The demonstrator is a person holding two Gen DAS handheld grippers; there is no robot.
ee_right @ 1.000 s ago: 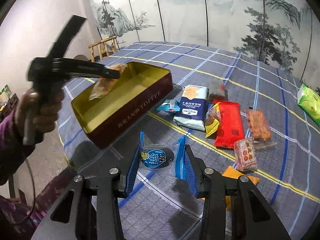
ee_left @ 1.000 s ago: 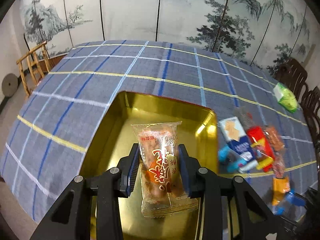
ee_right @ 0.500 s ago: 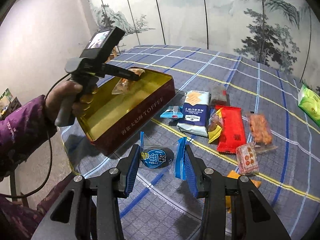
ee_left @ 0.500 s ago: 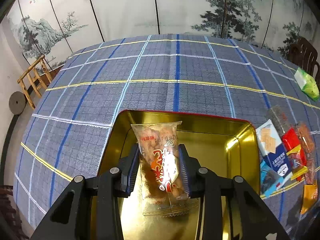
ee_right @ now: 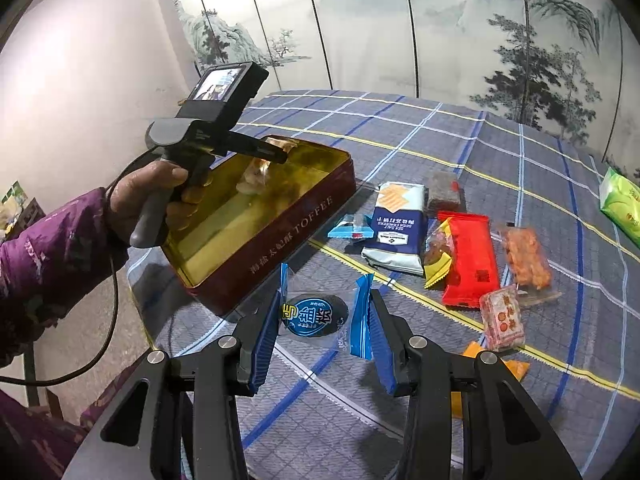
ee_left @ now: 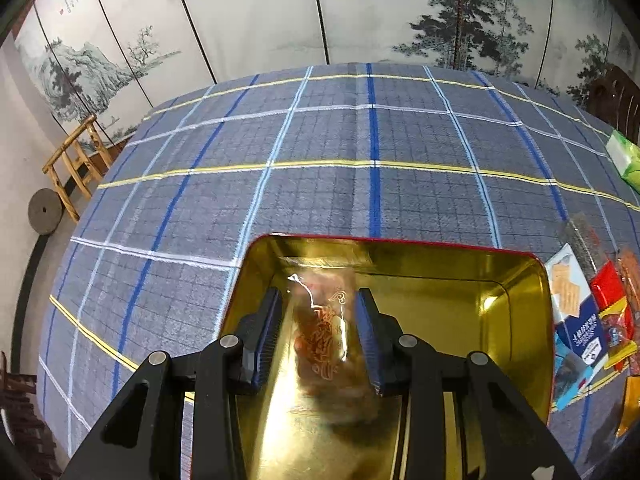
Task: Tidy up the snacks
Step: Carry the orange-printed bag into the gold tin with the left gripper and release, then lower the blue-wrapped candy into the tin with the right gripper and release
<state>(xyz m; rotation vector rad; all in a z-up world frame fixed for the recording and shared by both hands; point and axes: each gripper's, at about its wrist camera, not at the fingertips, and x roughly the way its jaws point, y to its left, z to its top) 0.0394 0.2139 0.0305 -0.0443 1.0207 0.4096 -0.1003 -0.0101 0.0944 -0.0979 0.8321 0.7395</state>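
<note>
The left gripper (ee_left: 318,334), its jaws opening, let a clear rice-cracker packet (ee_left: 324,332) slip into the otherwise empty toffee tin (ee_right: 288,232), while the right gripper (ee_right: 322,322) clamped a blue-labelled packet (ee_right: 314,316), roughly ten snacks remaining on the tabletop (ee_right: 400,128)

Even indoor light; glare inside tin (ee_left: 516,312); fisheye-bent edges; packet (ee_left: 324,328) blurred.
</note>
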